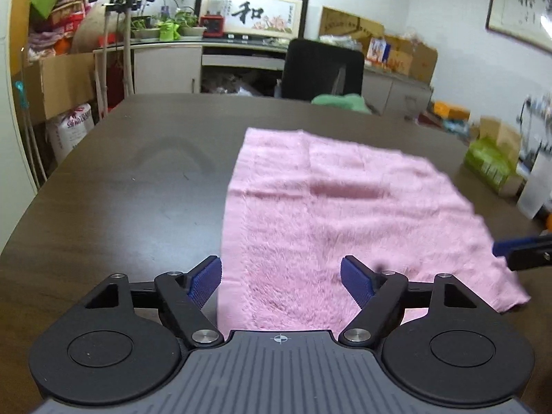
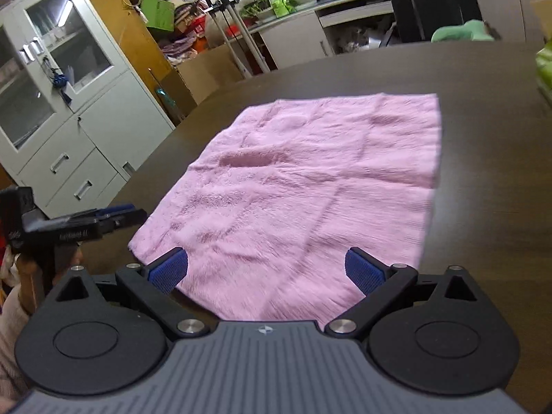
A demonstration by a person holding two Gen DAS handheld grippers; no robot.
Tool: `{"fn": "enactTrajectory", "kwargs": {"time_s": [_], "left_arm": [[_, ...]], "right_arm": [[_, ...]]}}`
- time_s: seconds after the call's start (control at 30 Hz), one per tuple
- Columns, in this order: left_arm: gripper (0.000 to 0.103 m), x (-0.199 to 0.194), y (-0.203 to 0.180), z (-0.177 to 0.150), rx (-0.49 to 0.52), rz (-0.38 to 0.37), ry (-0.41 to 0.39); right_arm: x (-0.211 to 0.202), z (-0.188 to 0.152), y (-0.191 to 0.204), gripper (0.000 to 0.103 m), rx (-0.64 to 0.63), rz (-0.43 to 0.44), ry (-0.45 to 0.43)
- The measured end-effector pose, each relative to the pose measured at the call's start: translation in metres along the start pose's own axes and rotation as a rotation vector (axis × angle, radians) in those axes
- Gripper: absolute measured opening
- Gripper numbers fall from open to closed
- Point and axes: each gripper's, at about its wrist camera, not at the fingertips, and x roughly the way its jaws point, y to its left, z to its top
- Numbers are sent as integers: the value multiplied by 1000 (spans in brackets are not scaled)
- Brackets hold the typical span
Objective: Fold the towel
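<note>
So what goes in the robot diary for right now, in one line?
stage: before first fold | fluffy pink towel: flat on dark wooden table | left gripper: open | right gripper: open

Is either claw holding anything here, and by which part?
Nothing is held. Left claw and right claw are both open above the pink towel's near edge.

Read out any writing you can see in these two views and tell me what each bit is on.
"和": large black character on the framed picture behind the desk.
White sack on the floor: red print, too blurred to read.
Left gripper body: pale lettering, unreadable.
Cardboard boxes: print too small.
</note>
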Motion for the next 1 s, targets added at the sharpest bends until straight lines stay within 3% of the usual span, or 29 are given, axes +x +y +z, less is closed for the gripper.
{"fn": "enactTrajectory", "kwargs": {"time_s": [0.13,0.2,0.3,0.43,0.67,1.0], "left_arm": [[78,5,-13,-11,84,-5,34],[79,2,-25,-20,169,36,14],[78,-8,-34,-30,219,35,12],[79,-24,-40,-43,241,17,22],[80,-42,-40,-53,261,18,41],[85,-44,-24,-45,184,36,-52]], "right_arm": [[7,-8,13,102,-96,-32,24],[4,-13,17,102,-143,-42,53],[-1,-21,22,103,-222,-50,98],[-11,-26,24,103,-300,-74,157],[-14,-30,23,103,-288,-95,127],[-23,-44,25,103,-311,-123,118]]}}
